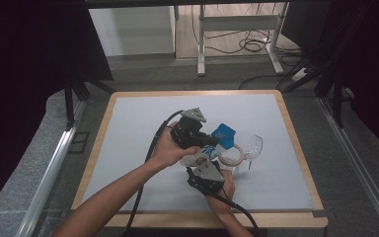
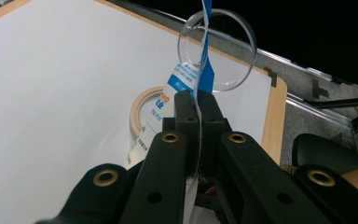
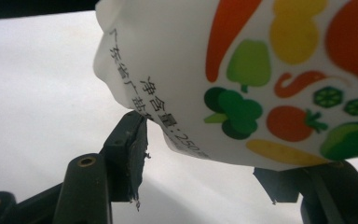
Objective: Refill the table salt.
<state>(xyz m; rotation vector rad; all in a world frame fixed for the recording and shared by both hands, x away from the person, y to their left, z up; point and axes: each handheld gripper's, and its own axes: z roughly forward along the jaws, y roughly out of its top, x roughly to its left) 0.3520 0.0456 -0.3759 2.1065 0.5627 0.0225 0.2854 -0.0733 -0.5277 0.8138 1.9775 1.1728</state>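
A white bag (image 1: 211, 149) with a blue top is held up over the middle of the table between both grippers. My left gripper (image 1: 211, 140) is shut on the bag's thin blue-and-white upper edge (image 2: 204, 70), its jaws (image 2: 196, 100) pressed flat together on it. My right gripper (image 1: 205, 162) comes from below, and its jaws (image 3: 205, 154) stand on either side of the bag's bulging lower part (image 3: 242, 70), printed with coloured vegetables, with the pads touching it. Just beyond the bag lies a clear jar (image 1: 253, 146) with a wooden ring (image 1: 233, 156) at its mouth.
The jar (image 2: 228, 56) and its wooden ring (image 2: 142, 105) lie on the white mat (image 1: 138, 148) to the right of centre. The mat sits on a wood-edged board (image 1: 296, 148). Cables trail from both grippers toward the front edge.
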